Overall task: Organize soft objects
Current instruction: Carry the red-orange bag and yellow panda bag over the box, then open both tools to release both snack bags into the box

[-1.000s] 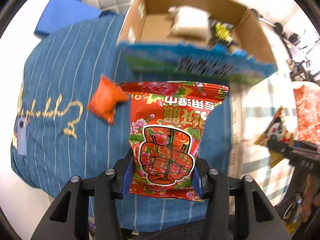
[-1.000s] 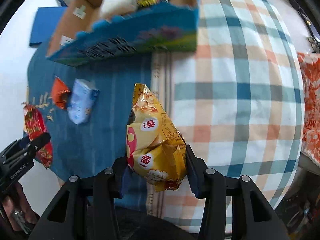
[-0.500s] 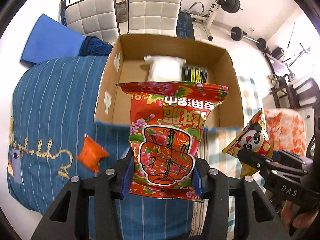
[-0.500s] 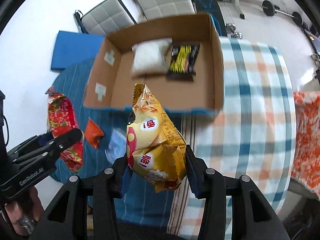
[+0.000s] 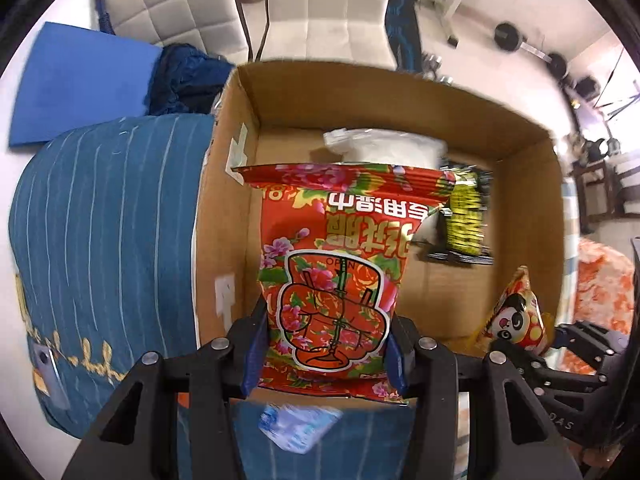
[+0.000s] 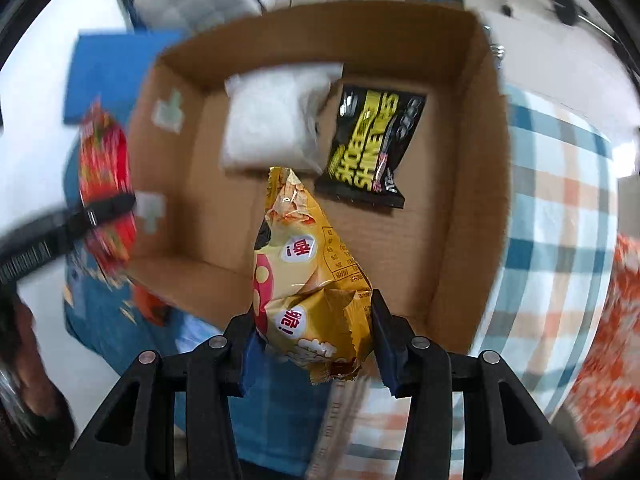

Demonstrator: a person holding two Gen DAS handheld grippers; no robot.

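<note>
A: We start at our left hand-held gripper: its two fingers are clamped on the lower part of the red flowered packet, which stands upright between the blue pads.

B: And our right hand-held gripper is clamped the same way on the yellow snack bag, pinched near its bottom edge, with its pointed top leaning toward the far side.

A: Both packets hang over the open cardboard box. From the left wrist view the red one sits above the box's near left part; the yellow one shows at the near right corner, held in the other hand-held gripper.

B: In the right wrist view the box floor already carries a white soft pack at the far side, and just to its right a black and yellow packet. The two lie side by side; we cannot tell whether they touch.

A: The box rests on a blue striped cloth to the left and a checked cloth to the right.

B: A small light blue packet, blurred, lies on the striped cloth just near of the box.
</note>
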